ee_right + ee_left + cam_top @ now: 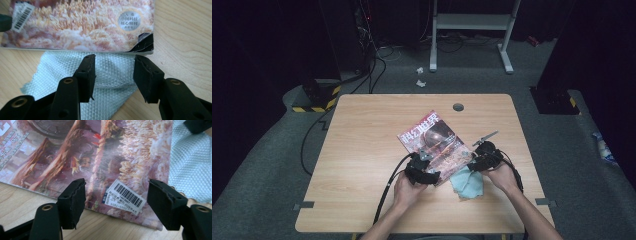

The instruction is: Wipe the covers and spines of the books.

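A magazine (434,142) with a reddish cover lies askew on the wooden table (362,150). A pale blue-green textured cloth (467,182) lies at its near right corner, partly tucked under it. My left gripper (427,161) is at the magazine's near edge. In the left gripper view its jaws (116,195) stand wide apart on either side of the barcode label (125,196), pressing nothing. My right gripper (471,167) hovers over the cloth (112,80). Its jaws (114,63) are apart just short of the magazine's edge (82,25), with the cloth lying below them.
A round cable hole (458,106) sits near the table's far edge. Cables trail from both grippers toward the near edge. Beyond the table stand a white metal frame (472,22) and dark equipment on the grey floor.
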Demonstrator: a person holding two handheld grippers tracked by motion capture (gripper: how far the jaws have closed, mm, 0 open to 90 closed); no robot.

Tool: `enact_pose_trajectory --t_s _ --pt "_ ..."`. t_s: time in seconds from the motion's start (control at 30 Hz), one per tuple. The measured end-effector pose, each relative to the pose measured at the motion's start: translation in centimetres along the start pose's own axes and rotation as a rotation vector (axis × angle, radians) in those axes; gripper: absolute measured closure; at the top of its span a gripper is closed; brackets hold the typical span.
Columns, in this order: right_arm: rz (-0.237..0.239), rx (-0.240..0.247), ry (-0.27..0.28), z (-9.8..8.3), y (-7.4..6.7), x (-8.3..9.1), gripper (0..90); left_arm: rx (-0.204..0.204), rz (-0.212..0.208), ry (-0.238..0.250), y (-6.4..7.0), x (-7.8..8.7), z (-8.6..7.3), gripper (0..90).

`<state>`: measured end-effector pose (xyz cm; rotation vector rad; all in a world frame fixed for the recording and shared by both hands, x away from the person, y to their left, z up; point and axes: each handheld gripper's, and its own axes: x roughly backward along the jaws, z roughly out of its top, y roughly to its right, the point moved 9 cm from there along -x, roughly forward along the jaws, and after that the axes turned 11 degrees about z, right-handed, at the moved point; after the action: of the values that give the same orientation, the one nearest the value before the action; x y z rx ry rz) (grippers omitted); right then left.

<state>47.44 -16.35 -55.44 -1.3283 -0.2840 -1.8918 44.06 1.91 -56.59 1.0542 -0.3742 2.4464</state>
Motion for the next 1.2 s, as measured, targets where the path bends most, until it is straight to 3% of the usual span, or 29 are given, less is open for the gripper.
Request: enact_pose_trajectory --t_s 0.17,0.27,0.37,0.57,0.73,0.77,0.8,1.1,1.17,1.2 --pt "-0.015 0.008 -0.023 -0.5 0.1 -0.7 55.1 -0.021 -0.019 -0.008 0.9 0.1 0.0 30.0" --pt "-0.037 0.044 -0.05 -0.8 0.3 -1.2 60.6 -0.055 -0.015 -0.021 2.0 -0.1 0.0 28.8" --pt "-0.046 0.057 -0.056 -0.8 0.3 -1.2 62.4 -0.059 -0.021 -0.035 2.4 -0.3 0.0 27.8" --pt "-0.058 0.074 -0.07 -0.9 0.4 -1.1 72.1 -0.116 0.031 -0.052 2.7 -0.9 0.0 27.4" --pt "-0.052 0.078 -0.069 -0.9 0.7 -1.1 78.7 -0.156 0.048 -0.052 2.9 -1.1 -0.1 27.0" --pt "-0.045 0.05 -0.07 -1.0 0.6 -1.0 80.4 -0.158 0.051 -0.051 2.8 -1.1 -0.1 27.0" --pt "-0.033 0.076 -0.062 -0.9 0.9 -1.0 82.7 -0.159 0.053 -0.052 2.7 -1.1 -0.1 26.9" --pt "-0.034 0.083 -0.059 -0.9 1.2 -0.9 84.9 -0.155 0.077 -0.082 0.7 -0.9 -0.6 26.4" --pt "-0.042 0.053 -0.067 -1.1 1.3 -0.8 85.1 -0.142 0.086 -0.085 -0.2 -0.8 -0.9 26.5" --pt "-0.056 0.079 -0.075 -1.1 1.7 -0.6 85.2 -0.142 0.085 -0.089 -0.4 -0.7 -1.0 26.5"
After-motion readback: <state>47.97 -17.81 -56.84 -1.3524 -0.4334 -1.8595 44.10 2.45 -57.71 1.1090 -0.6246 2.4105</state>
